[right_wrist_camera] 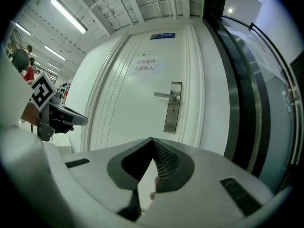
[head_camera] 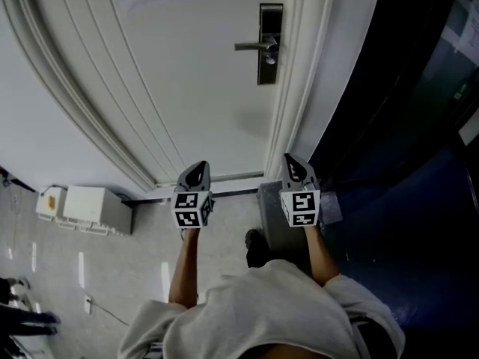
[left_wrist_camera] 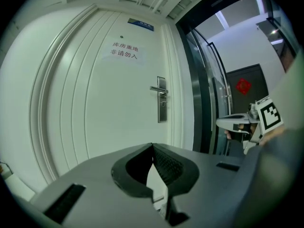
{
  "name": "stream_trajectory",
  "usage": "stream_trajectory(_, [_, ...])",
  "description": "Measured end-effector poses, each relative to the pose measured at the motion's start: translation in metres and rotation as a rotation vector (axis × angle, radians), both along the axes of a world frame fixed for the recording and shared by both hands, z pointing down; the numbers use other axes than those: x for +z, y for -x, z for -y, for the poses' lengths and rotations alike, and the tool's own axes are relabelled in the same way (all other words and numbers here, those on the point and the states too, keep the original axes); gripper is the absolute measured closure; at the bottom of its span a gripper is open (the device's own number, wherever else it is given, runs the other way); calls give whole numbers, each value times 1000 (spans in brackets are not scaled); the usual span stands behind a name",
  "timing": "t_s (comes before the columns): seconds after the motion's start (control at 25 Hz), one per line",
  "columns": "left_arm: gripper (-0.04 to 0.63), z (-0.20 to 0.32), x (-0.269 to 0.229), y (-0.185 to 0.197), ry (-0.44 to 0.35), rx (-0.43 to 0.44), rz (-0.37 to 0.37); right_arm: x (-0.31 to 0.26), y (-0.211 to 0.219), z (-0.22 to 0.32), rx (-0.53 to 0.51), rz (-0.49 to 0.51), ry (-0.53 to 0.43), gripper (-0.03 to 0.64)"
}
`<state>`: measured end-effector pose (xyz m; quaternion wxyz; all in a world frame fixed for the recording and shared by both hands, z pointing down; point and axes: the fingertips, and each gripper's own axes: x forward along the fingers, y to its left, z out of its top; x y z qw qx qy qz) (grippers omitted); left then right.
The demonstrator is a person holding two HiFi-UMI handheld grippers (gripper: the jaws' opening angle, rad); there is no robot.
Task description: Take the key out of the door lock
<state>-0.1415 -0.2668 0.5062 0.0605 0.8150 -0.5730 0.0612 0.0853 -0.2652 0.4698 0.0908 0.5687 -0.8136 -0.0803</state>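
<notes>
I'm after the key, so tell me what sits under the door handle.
Under the door handle, on the lock plate, a small shiny knob shows, probably the keyhole, perhaps with the key in it. It is too small to be sure. Nothing covers it.

Indoor light, fairly bright and even. The white door [head_camera: 202, 66] is flatly lit, with a faint soft shadow below the handle [head_camera: 254, 46]. The floor [head_camera: 135, 275] has streaky glare from overhead lights. The right side of the head view is dark and the glass wall [head_camera: 404, 88] is underexposed. Ceiling strip lights [right_wrist_camera: 69, 14] are blown out in the right gripper view. Both gripper views are fisheye, with door edges bowed and black vignette at the corners. Near foreground slightly soft. The left gripper view has a greenish cast.
</notes>
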Motion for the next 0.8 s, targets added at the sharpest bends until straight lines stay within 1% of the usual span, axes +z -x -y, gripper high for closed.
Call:
stream_trajectory(0.24, [577,89,-27,-7,-29,-23,0,-27,-3,92,-38,-4,-31,594])
stream_trajectory(0.44, [577,151,-42,-15,-46,-38,3,-41,-6,154,-68,-7,-50,594])
stream_trajectory(0.6, [577,189,-41,-23,-40,-41,5,-43,-8,192,-82,-8,-53,594])
stream_trajectory(0.8, [577,220,-34,-26,-25,-58,-4,-37,-9,226,-99,-6,-34,594])
